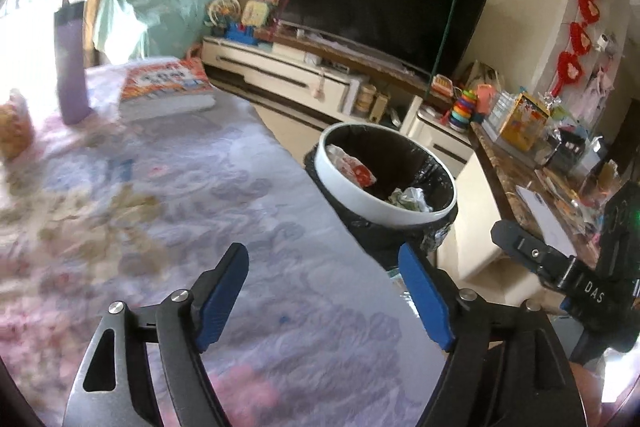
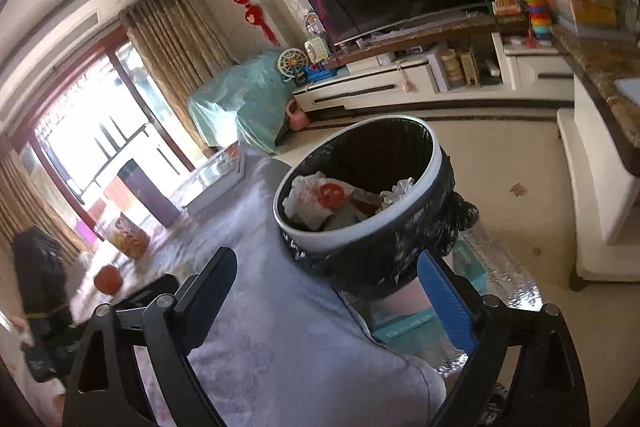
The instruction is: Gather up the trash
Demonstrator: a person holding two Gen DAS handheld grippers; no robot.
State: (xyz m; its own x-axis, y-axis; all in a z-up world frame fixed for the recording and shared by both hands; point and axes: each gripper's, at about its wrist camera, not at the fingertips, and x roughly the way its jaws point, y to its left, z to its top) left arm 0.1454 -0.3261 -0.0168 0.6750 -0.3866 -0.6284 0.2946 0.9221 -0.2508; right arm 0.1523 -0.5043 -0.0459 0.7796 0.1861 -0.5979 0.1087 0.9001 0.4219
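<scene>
Inside bin, crumpled wrappers

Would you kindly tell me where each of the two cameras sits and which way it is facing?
Left wrist: on the left hand-held gripper, jaws open and empty, looking down across the floral tablecloth to the trash bin and television; the right hand-held gripper shows at the right edge.
Right wrist: on the right hand-held gripper, jaws open and empty, above the table edge, facing the trash bin.
Shared: bin, television, tablecloth, purple cup.
</scene>
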